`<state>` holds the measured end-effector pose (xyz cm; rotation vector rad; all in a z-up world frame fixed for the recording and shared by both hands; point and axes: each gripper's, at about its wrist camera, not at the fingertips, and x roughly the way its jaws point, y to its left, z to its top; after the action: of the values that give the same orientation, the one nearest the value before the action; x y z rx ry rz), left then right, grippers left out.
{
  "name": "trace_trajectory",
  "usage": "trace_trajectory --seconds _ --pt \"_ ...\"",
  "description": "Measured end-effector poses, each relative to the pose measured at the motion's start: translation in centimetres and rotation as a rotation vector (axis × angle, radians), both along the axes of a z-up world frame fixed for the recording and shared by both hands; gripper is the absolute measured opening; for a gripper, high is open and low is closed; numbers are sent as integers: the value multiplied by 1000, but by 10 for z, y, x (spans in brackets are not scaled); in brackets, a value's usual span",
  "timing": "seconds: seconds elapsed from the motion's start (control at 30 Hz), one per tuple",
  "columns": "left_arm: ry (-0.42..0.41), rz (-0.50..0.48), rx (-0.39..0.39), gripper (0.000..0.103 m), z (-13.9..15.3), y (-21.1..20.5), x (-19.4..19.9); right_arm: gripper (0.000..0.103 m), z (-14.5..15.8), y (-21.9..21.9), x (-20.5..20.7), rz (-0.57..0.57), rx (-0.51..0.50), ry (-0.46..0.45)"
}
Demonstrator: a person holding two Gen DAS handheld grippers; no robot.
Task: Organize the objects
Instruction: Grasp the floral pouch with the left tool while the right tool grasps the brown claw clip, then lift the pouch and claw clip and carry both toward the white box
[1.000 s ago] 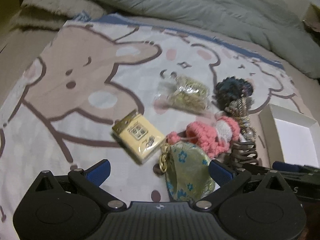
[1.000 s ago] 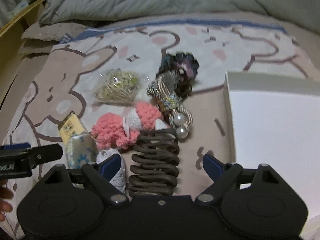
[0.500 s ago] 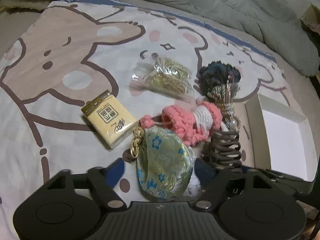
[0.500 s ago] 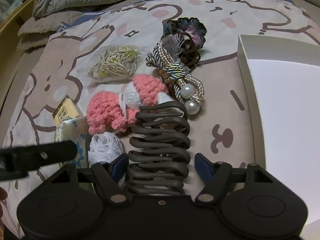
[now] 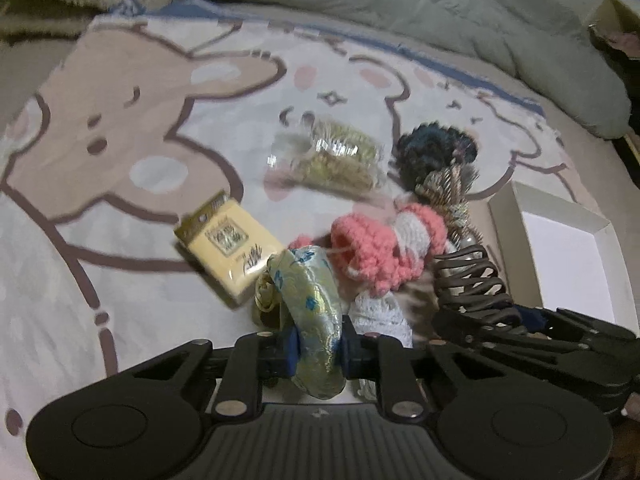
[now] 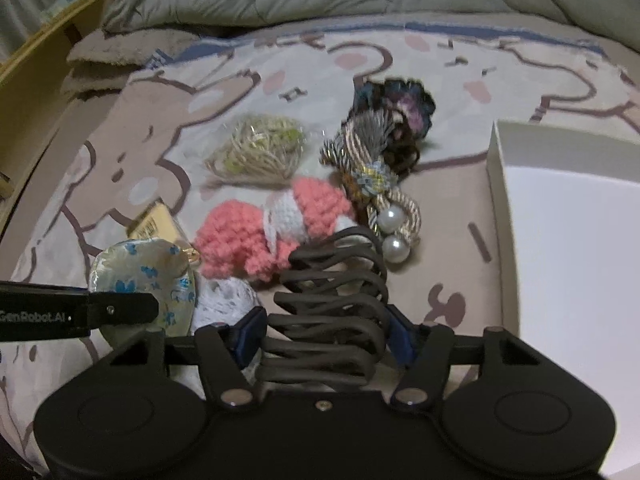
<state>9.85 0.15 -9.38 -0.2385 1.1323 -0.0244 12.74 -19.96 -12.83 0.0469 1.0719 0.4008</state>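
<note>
Both hands are at the grasping step, so the next move is probably to lift each item toward the white box (image 6: 496,208) on the bed. The left tongs (image 5: 318,350) pinch the brocade pouch (image 5: 316,304). The right tongs (image 6: 322,334) have just been closing, and their pads now touch the dark hair claw (image 6: 332,304) on both sides.

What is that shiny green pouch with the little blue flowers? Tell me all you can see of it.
The brocade pouch is a small rounded bag of glossy green-gold fabric with blue flowers and a gold chain at its top. The left gripper pinches it between its blue pads, jaws just closed. It lies beside the yellow box and a white lace piece, on the cartoon blanket.
</note>
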Motion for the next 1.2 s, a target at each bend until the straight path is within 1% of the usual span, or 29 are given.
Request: trace_trajectory --seconds 0.1,0.23,0.47,0.63,0.87,1.0,1.07,1.13,1.2 --pt "-60 -11 17 21 14 -1 -7 64 15 -3 -5 -2 15 -38" --pt "-119 -6 11 21 31 2 -15 64 38 -8 -12 -9 34 -96" --pt "-239 -12 54 21 58 2 -33 64 78 -16 -29 -28 85 -196" --pt "-279 -3 44 21 70 6 -41 64 98 -20 -39 -25 109 -249" --pt "-337 -6 80 21 83 5 -46 64 113 -19 -50 -6 72 -316" --pt "-361 -11 78 21 93 2 -47 64 119 -24 -54 -14 66 -341" --pt "-380 -23 92 21 98 -2 -46 64 125 -27 -53 -22 70 -357" --pt "-403 -39 121 21 105 -10 -44 64 132 -32 -51 -33 79 -375" --pt "-413 -53 129 21 110 -18 -39 64 140 -38 -48 -47 87 -399"
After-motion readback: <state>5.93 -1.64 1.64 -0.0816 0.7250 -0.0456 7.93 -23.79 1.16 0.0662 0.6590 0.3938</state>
